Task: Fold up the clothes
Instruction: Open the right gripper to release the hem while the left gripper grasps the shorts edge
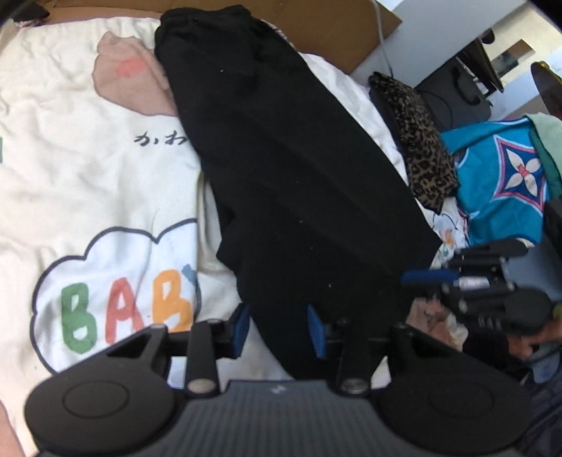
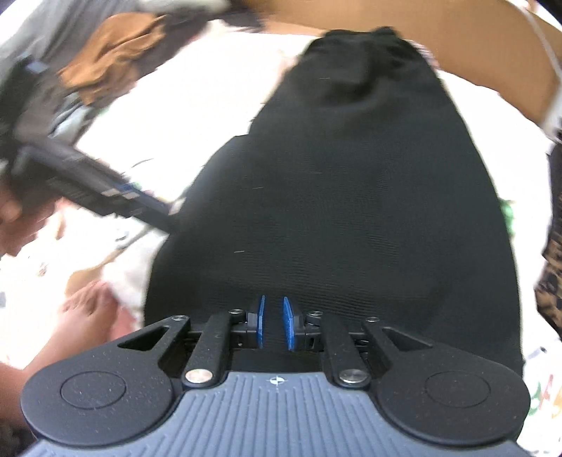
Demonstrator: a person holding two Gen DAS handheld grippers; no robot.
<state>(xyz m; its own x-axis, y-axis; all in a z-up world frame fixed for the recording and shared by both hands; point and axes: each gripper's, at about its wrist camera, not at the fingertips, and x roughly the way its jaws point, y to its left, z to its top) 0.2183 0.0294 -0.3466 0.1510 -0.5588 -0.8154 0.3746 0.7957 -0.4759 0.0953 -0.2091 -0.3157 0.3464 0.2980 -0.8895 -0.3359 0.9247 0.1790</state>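
A black garment [image 1: 281,168], folded into a long strip, lies slantwise on a cream blanket [image 1: 70,175] printed with coloured letters. My left gripper [image 1: 279,330] is at the strip's near end. Its blue pads stand well apart with the cloth lying between and under them, not pinched. My right gripper [image 1: 418,276] reaches in at the strip's right corner. In the blurred right wrist view the black garment [image 2: 351,193] fills the middle. The right gripper [image 2: 274,321] hovers over its near end, pads a narrow gap apart with no cloth seen pinched. The left gripper [image 2: 168,212] touches the cloth's left edge.
A leopard-print cloth [image 1: 421,147] and a blue patterned cloth [image 1: 502,175] lie to the right of the blanket. A pink garment [image 1: 130,77] lies beside the strip's far end. Brown cardboard [image 1: 333,31] borders the back. A brown garment [image 2: 112,52] sits far left. A person's bare skin [image 2: 87,316] shows near left.
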